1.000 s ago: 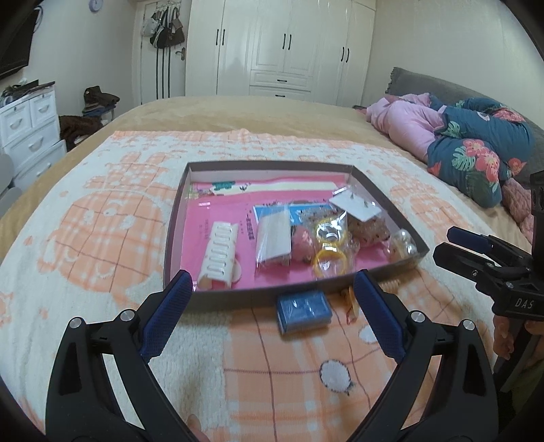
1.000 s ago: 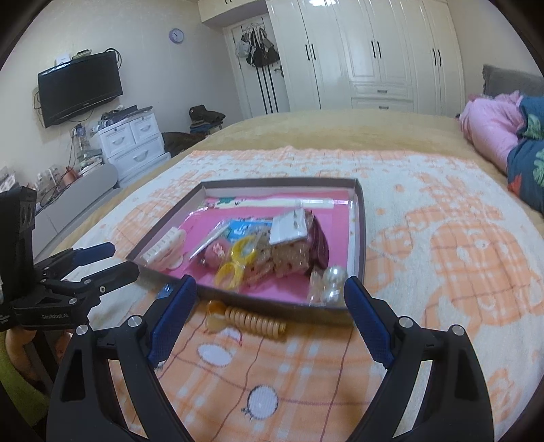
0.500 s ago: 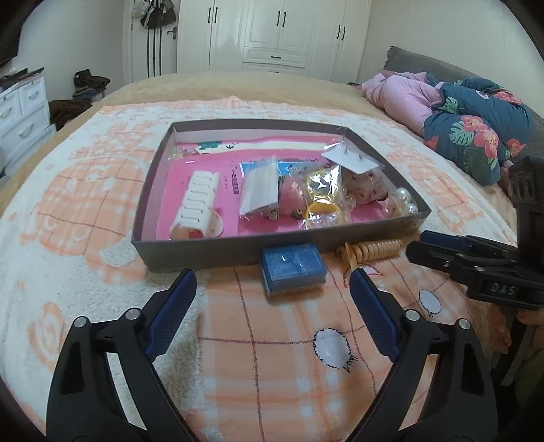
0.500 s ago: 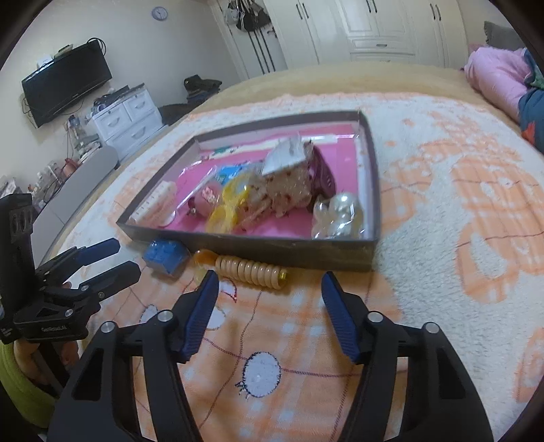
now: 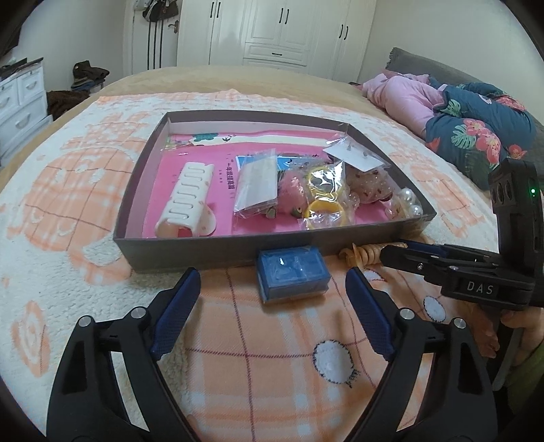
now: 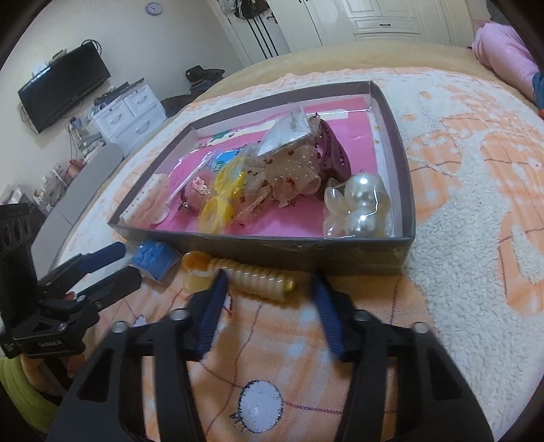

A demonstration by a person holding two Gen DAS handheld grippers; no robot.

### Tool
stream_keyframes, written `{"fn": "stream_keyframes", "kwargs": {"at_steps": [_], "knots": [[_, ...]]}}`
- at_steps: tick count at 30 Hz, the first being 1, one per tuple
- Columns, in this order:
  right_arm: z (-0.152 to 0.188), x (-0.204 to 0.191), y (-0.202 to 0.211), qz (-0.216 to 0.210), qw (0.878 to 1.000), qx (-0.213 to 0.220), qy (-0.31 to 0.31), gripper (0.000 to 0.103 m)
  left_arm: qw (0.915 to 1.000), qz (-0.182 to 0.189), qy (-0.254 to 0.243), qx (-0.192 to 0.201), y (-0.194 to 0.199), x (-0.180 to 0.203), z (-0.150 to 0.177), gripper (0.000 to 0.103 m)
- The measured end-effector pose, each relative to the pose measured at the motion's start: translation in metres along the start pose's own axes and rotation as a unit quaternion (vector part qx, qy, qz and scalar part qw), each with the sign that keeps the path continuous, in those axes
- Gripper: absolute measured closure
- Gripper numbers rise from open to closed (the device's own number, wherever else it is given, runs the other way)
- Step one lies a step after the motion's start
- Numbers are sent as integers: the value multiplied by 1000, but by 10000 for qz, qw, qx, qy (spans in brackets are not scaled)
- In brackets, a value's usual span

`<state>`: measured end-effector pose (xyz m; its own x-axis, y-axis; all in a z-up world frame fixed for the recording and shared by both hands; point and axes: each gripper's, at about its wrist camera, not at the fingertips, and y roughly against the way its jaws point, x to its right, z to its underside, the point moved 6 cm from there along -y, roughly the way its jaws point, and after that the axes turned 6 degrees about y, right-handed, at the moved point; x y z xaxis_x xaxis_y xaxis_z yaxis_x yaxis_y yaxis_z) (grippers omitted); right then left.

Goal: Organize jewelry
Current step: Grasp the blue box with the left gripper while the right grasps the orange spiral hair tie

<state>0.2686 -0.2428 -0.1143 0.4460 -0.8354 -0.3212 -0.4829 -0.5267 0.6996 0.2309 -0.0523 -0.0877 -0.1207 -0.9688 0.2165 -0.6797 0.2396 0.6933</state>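
A grey box (image 5: 210,246) with a pink floor lies on the bed and holds a white hair clip (image 5: 187,199), bagged yellow rings (image 5: 323,204), pearls (image 6: 365,204) and other packets. A small blue box (image 5: 292,273) and a tan spiral hair clip (image 6: 258,277) lie on the blanket against the box's front wall. My left gripper (image 5: 272,306) is open, just short of the blue box. My right gripper (image 6: 272,306) is open, its fingertips either side of the spiral clip; it also shows in the left wrist view (image 5: 408,251).
The orange-and-white blanket (image 5: 272,367) covers the bed. Pink and floral bedding (image 5: 459,112) lies at the far right. White drawers (image 6: 132,112) and a wall TV (image 6: 64,91) stand at the left, wardrobes (image 5: 278,30) behind.
Both grippers have moved forward and down toward the box's front. The right gripper has narrowed its opening and now straddles the spiral clip; the left has closed in on the blue box.
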Motion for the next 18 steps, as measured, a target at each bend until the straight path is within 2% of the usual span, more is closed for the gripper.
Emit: {"fn": "stream_keyframes", "kwargs": {"at_steps": [2, 3, 5, 6, 8, 11, 13, 18], "knots": [[-1, -1, 2, -83, 10000, 24, -4, 70, 10000, 21, 16, -27, -3, 1, 0, 27], [-1, -3, 3, -77, 10000, 33, 39, 75, 10000, 27, 30, -38, -5, 2, 0, 28], [-1, -5, 5, -130, 9999, 44, 66, 76, 9999, 39, 69, -71, -8, 2, 0, 30], [-1, -7, 7, -172, 9998, 55, 91, 83, 9999, 46, 85, -86, -9, 2, -1, 31], [-1, -11, 11, -170, 9997, 91, 175, 83, 9998, 32, 132, -131, -12, 1, -1, 33], [-1, -16, 18, -139, 9994, 159, 265, 83, 9995, 38, 218, -213, -17, 0, -1, 41], [-1, -16, 25, -95, 9993, 230, 284, 83, 9995, 54, 207, -246, -19, 2, 0, 51], [-5, -12, 42, -24, 9989, 433, 186, 83, 9994, 57, 80, -337, -24, 8, 2, 62]]}}
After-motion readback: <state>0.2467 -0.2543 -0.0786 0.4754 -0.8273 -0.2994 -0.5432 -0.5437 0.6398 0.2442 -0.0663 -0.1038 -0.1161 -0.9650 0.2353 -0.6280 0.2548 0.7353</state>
